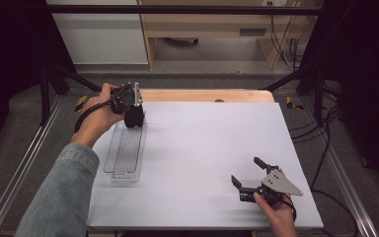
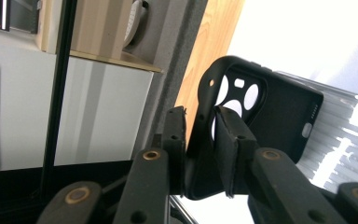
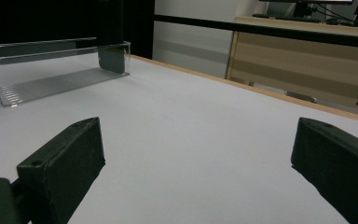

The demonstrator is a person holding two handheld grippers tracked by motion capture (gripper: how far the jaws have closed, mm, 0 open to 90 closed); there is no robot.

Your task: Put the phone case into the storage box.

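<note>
Between the pads of my left tool (image 2: 200,140) sits the rim of a black phone case (image 2: 279,112), clamped near its camera cut-outs; its lower edge is hidden behind my own jaws. From above, that left tool (image 1: 131,111) holds the case (image 1: 134,117) at the far end of a clear plastic tray (image 1: 123,150), over or just inside it; whether the case touches the ribbed tray floor I cannot tell. The tray (image 2: 349,135) glares bright in the left gripper view, washing out its detail.

My right tool (image 1: 246,178) rests low near the counter's near right corner, jaws spread wide with nothing between them; its view looks along the bare surface, with both jaws cut off at the frame's bottom. Far off in it stands the tray (image 3: 51,74), long, narrow and see-through, with a dark shape at its far end.

My counter (image 1: 212,148) is a matte pale grey sheet with a strip of light wood along its far edge. Beyond lie grey floor, a wooden desk (image 1: 202,22), dangling cables and black curtains at both sides.
</note>
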